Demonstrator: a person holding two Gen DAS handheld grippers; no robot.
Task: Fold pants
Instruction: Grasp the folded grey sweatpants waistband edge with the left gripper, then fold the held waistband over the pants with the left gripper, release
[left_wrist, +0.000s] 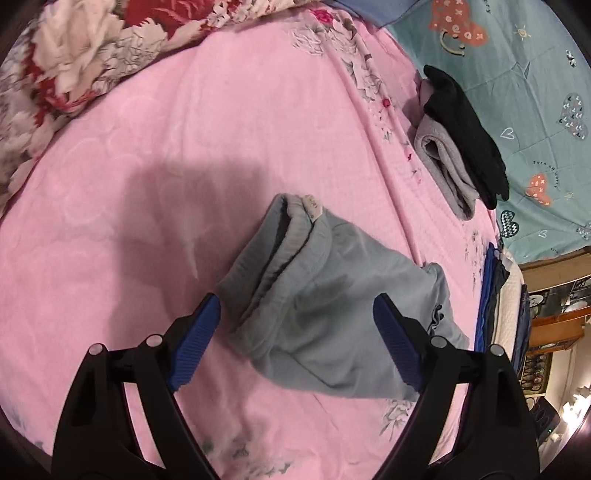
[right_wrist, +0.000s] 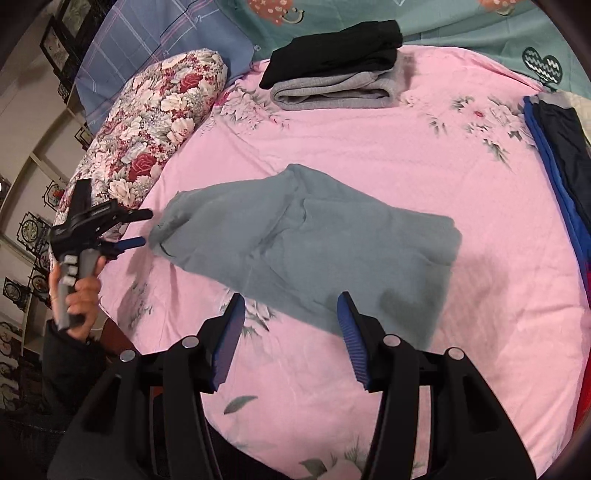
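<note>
Both grippers are ours and empty: left gripper (left_wrist: 295, 332) w/ jaws wide apart over the waistband end, right gripper (right_wrist: 290, 326) jaws apart at the near edge, neither touching cloth. Pants (right_wrist: 306, 243) lie mid-bed on the pink sheet (right_wrist: 369, 147), already folded into a short lumpy bundle. We judge we're btwn folds, prob. near the last one. Next we'd need to pinch one end w/ both and lay it over squarely, then move it to the folded pile (right_wrist: 332, 74).
</note>
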